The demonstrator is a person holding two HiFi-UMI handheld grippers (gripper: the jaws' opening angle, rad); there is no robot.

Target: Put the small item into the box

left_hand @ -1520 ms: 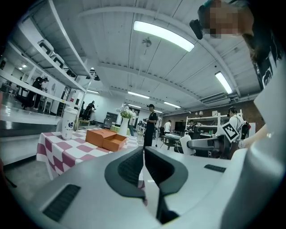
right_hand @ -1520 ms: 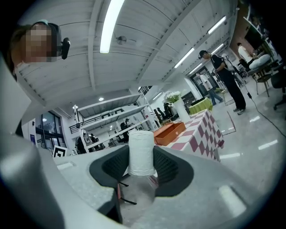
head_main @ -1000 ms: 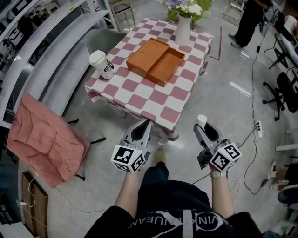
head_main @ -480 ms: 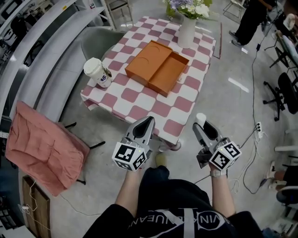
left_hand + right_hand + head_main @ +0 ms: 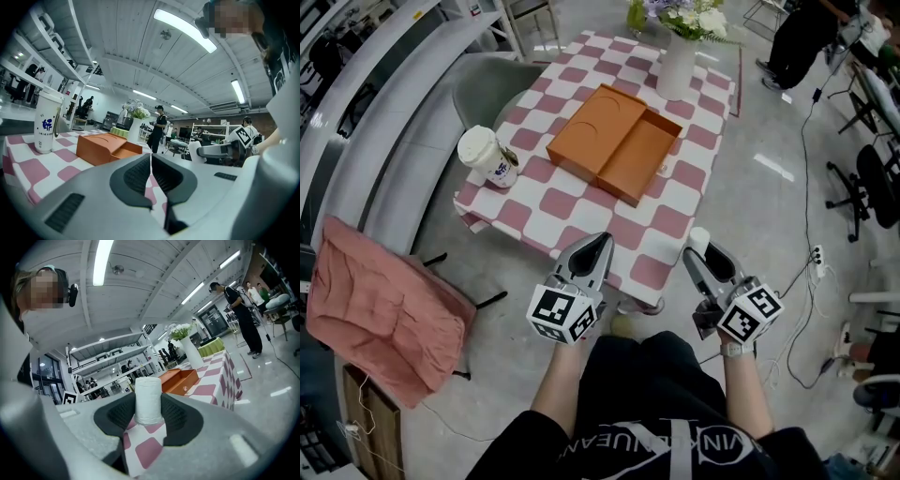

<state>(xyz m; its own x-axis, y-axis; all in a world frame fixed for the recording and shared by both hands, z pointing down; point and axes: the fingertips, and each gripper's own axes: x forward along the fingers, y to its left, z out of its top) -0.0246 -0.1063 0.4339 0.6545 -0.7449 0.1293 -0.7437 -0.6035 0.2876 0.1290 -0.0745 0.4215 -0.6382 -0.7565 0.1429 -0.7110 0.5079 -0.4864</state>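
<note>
An open orange box (image 5: 616, 142) with its lid folded out lies on the pink-and-white checked table (image 5: 572, 211); it also shows in the left gripper view (image 5: 105, 147) and the right gripper view (image 5: 180, 379). My right gripper (image 5: 701, 246) is shut on a small white roll (image 5: 700, 240), which stands upright between the jaws (image 5: 148, 400), over the table's near right corner. My left gripper (image 5: 598, 246) is shut with nothing in it, at the table's near edge (image 5: 151, 165).
A white paper cup (image 5: 484, 156) stands at the table's left edge, a white vase of flowers (image 5: 677, 64) at its far end. A grey chair (image 5: 492, 84) and a pink cloth (image 5: 370, 314) sit to the left. A person (image 5: 803, 42) stands far right, cables on the floor.
Both grippers have moved forward toward the table and now reach its near edge. The white roll stays held in the right one.
</note>
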